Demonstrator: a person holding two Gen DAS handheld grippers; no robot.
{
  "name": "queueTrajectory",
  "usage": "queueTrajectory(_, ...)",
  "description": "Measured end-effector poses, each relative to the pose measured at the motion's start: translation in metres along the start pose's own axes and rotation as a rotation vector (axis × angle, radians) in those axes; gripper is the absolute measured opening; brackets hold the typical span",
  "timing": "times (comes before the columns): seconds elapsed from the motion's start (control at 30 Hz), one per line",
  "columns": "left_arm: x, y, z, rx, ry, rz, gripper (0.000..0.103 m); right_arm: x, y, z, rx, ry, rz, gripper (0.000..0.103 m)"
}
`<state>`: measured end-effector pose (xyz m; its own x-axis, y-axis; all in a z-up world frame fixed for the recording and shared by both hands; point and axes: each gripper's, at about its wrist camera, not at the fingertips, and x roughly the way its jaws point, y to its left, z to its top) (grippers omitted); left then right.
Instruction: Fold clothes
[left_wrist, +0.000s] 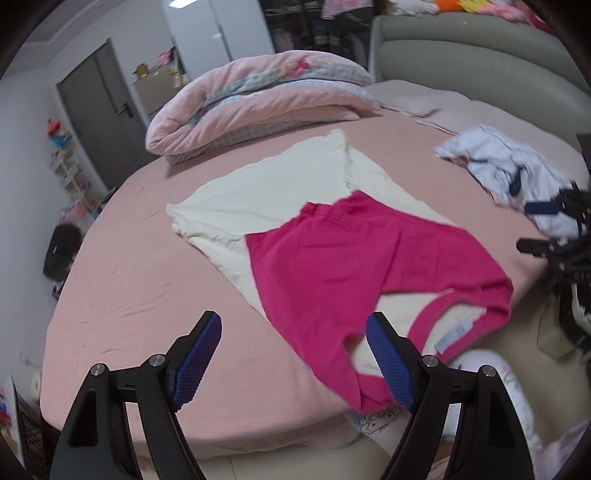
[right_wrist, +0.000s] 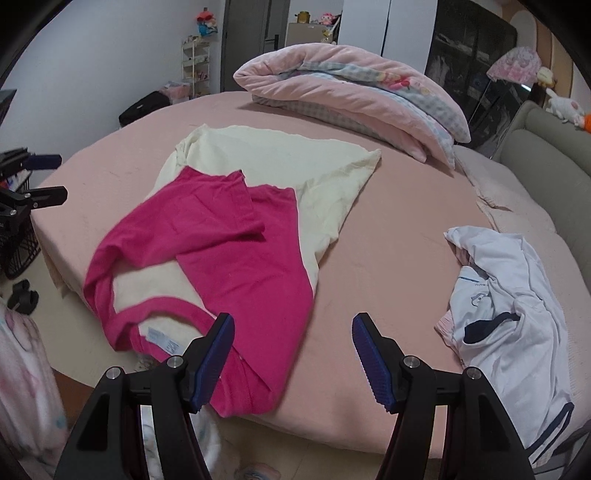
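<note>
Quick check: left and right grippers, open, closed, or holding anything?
Left gripper: open, holding nothing, above the pink shirt.
Right gripper: open, holding nothing.

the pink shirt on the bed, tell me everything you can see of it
The pink shirt is a bright magenta top of soft knit-looking cloth, with a banded neckline and a pale blue label inside the collar. It lies loosely spread and creased, unfolded, one sleeve turned over its body. It rests partly on a cream garment and partly on the pink bedsheet, its neck end at the bed's near edge and one part drooping over it. Neither gripper touches it.
</note>
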<state>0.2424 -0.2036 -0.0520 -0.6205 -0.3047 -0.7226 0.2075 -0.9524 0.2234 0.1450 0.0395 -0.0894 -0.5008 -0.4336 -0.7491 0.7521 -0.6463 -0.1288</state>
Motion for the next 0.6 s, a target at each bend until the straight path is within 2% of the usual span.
queueTrajectory(0.1,0.004,-0.009,-0.013,0.026,-0.008,-0.014,0.080,-0.001,0.007,-0.015,-0.031,-0.022,-0.021,0.066)
queueTrajectory(0.3,0.024,-0.023,-0.039,0.111,0.018,0.021,0.080,0.004,0.014,-0.044,-0.023,-0.009,-0.028,0.066)
queueTrajectory(0.47,0.021,-0.038,-0.059,0.244,-0.035,0.006,0.080,0.011,0.020,-0.060,-0.086,0.025,-0.039,0.066)
queueTrajectory(0.6,0.026,-0.044,-0.068,0.251,-0.030,-0.009,0.080,0.014,0.024,-0.068,-0.105,0.018,-0.043,0.066)
